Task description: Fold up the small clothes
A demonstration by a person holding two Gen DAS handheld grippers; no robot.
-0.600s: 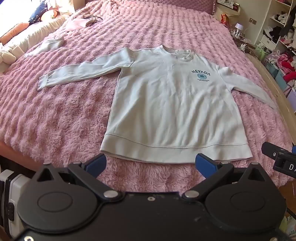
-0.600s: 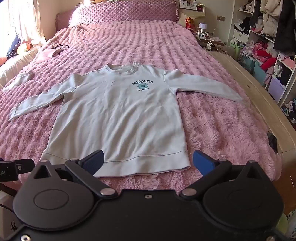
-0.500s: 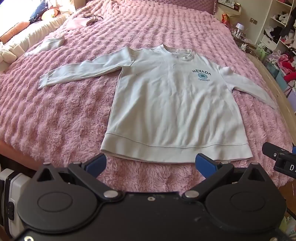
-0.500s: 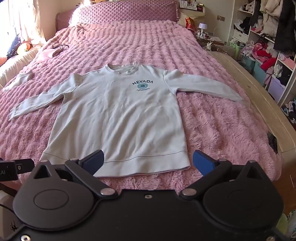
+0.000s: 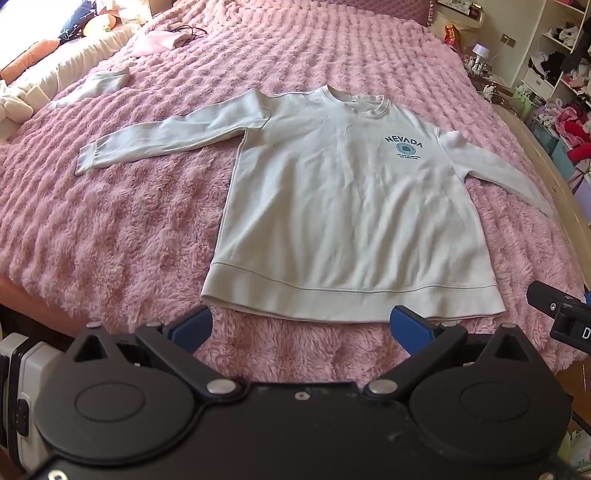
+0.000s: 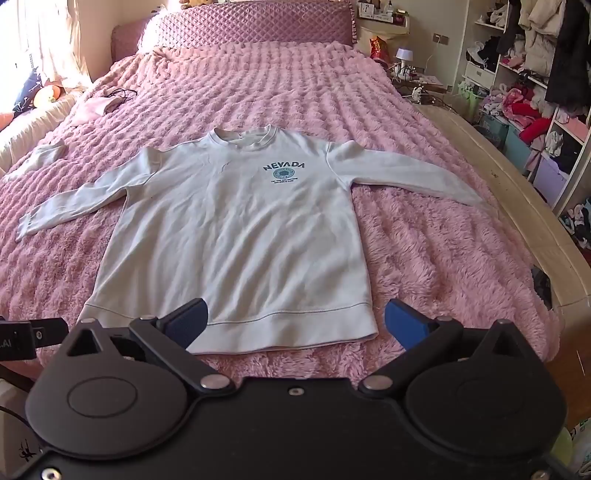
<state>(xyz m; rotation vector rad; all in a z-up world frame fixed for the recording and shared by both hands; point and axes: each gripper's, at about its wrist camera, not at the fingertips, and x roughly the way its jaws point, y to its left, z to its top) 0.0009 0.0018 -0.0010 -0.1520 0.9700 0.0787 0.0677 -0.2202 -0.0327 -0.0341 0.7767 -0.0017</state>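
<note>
A pale sweatshirt (image 5: 351, 206) (image 6: 240, 229) printed NEVADA lies flat, face up, on a fluffy pink bedspread (image 5: 110, 229) (image 6: 424, 251), both sleeves spread out sideways. My left gripper (image 5: 301, 326) hovers open just short of the hem, blue pads wide apart with nothing between them. In the right wrist view my right gripper (image 6: 293, 321) is also open and empty, its left pad over the hem's near edge. The right gripper's tip (image 5: 554, 314) shows at the left view's right edge, and the left gripper's tip (image 6: 22, 336) at the right view's left edge.
A small pale garment (image 5: 107, 83) and a pink cloth with a black cord (image 5: 162, 38) lie toward the far left of the bed. A wooden bed frame (image 6: 517, 206) runs along the right, with cluttered shelves (image 6: 535, 92) beyond it. The quilted headboard (image 6: 251, 26) stands at the far end.
</note>
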